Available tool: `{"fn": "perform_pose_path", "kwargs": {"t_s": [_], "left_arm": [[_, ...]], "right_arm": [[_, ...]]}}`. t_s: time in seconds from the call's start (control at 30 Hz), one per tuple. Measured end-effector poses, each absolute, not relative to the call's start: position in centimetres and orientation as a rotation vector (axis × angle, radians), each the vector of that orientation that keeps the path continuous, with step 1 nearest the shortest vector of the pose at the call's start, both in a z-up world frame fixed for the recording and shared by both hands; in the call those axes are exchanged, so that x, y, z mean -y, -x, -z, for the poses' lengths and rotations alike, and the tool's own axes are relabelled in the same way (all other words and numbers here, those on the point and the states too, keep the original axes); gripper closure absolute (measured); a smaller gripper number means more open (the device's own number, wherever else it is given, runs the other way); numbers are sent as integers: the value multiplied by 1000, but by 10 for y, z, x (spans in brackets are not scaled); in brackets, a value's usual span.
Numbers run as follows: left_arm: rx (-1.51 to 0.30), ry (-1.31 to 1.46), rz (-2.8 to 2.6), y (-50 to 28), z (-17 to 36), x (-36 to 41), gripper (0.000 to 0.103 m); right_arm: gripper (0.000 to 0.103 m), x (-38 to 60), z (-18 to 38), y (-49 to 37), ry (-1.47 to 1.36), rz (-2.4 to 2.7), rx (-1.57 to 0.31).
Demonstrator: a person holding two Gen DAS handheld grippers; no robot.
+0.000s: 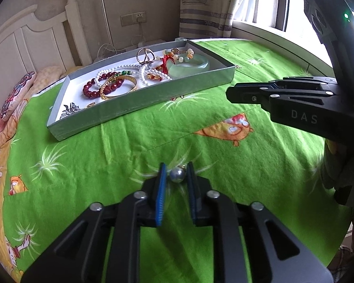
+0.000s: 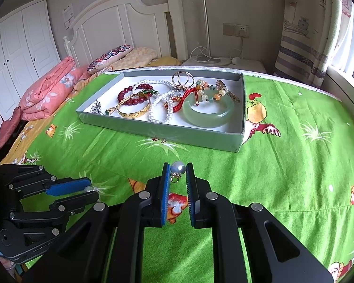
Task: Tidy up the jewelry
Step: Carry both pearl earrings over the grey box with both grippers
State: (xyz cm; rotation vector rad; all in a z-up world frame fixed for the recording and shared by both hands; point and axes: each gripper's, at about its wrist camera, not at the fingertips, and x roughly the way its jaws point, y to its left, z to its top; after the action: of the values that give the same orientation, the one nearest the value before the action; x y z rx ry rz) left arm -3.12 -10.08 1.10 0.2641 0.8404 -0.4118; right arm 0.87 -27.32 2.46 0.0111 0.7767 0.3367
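A grey tray (image 1: 153, 99) (image 2: 167, 134) on the green bedspread holds a jade bangle (image 2: 208, 112), a gold bangle (image 2: 133, 109), red beads (image 2: 134, 94), a pearl necklace (image 2: 158, 103) and rings. My left gripper (image 1: 176, 175) is shut on a pearl earring (image 1: 177, 175) low over the bedspread, in front of the tray. It also shows in the right wrist view (image 2: 90, 189). My right gripper (image 2: 178, 168) is shut on a second pearl earring (image 2: 178, 167) with a small gold fitting, held above the bedspread in front of the tray. It shows side-on in the left wrist view (image 1: 231, 92).
The green cartoon-print bedspread (image 2: 283, 165) covers the bed. A folded pink quilt (image 2: 49, 89) and pillows (image 2: 111, 56) lie by the white headboard (image 2: 120, 28). A window sill (image 1: 271, 33) runs along the right. A nightstand (image 2: 214, 61) with cables stands behind the tray.
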Motion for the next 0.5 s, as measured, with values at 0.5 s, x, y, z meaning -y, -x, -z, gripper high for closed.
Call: {"fn": "perform_pose_path", "kwargs": {"t_s": [0.5], "left_arm": [[-814, -214, 370, 32, -16, 89, 89]], "right_arm": [[90, 276, -26, -8, -12, -332, -766]]}}
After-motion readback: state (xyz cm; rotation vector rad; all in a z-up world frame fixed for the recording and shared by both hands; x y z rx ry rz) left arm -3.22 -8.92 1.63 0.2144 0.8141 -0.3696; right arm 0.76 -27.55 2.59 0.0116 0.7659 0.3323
